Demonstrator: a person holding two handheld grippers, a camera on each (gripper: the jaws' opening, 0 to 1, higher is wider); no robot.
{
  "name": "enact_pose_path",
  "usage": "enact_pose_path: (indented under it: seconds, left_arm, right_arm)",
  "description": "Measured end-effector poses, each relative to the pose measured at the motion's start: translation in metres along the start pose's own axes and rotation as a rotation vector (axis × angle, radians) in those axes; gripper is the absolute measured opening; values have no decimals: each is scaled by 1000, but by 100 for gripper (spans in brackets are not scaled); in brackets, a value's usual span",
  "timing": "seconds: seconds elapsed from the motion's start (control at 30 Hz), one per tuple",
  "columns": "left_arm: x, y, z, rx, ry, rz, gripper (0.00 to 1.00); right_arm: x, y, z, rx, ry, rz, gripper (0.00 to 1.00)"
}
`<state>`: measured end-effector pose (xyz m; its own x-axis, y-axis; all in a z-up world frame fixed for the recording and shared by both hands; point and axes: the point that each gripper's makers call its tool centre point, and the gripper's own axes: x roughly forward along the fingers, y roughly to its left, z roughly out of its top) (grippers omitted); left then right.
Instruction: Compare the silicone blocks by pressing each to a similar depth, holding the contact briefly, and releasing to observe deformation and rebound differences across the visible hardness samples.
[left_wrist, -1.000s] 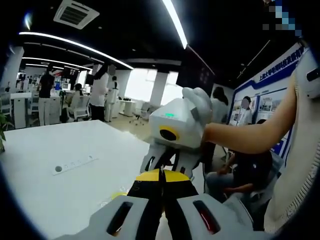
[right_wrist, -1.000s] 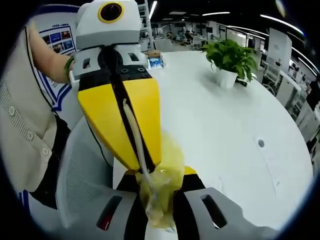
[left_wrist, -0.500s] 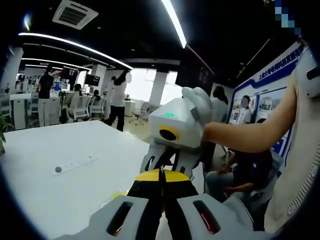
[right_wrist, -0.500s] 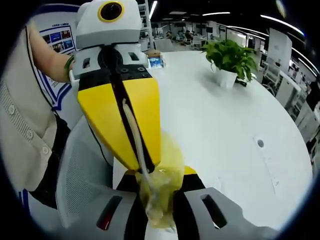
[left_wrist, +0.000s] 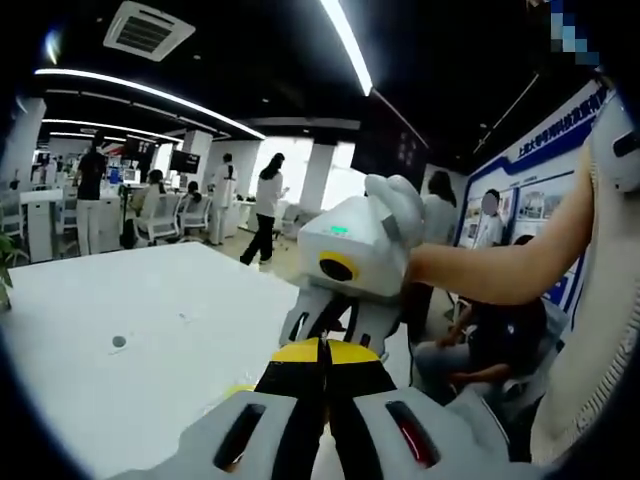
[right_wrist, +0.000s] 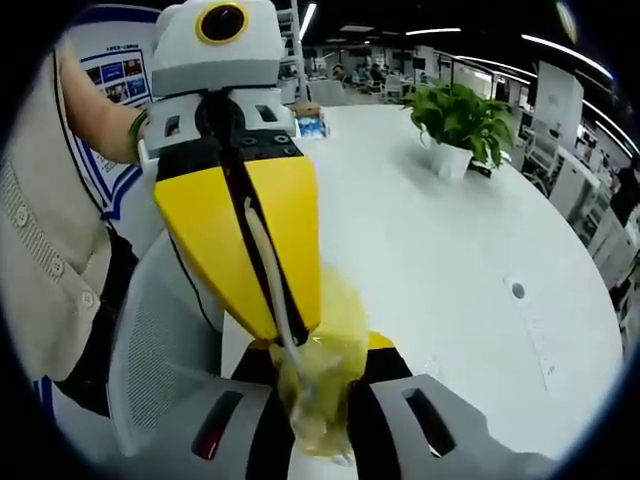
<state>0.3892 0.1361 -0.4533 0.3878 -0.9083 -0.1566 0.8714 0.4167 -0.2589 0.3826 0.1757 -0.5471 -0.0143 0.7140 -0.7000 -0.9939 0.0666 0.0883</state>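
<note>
The white table (right_wrist: 450, 230) spreads wide beneath both grippers, with a potted plant (right_wrist: 462, 125) standing well off toward its far side, so the pressing is being done in mid-air rather than against the tabletop. The left gripper (right_wrist: 285, 335), seen in the right gripper view, reaches in from above with its yellow jaws drawn together on a pale strip; I read this as the squeeze-and-hold of one sample. The right gripper (right_wrist: 320, 425) meets it tip to tip, jaws pinching the yellowish translucent silicone piece (right_wrist: 325, 375), which sits crumpled between the two tools. In the left gripper view the left gripper's jaws appear pressed together, the sample hidden behind them. Holding from both sides probably steadies the soft piece.
</note>
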Motion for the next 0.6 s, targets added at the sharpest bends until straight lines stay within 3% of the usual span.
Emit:
enact_pose_path:
  seconds: [0.6]
  left_arm:
    - [-5,5,0,-1,-6,8,0]
  right_arm:
    - [4,-2,8,-65,-58,-32,25]
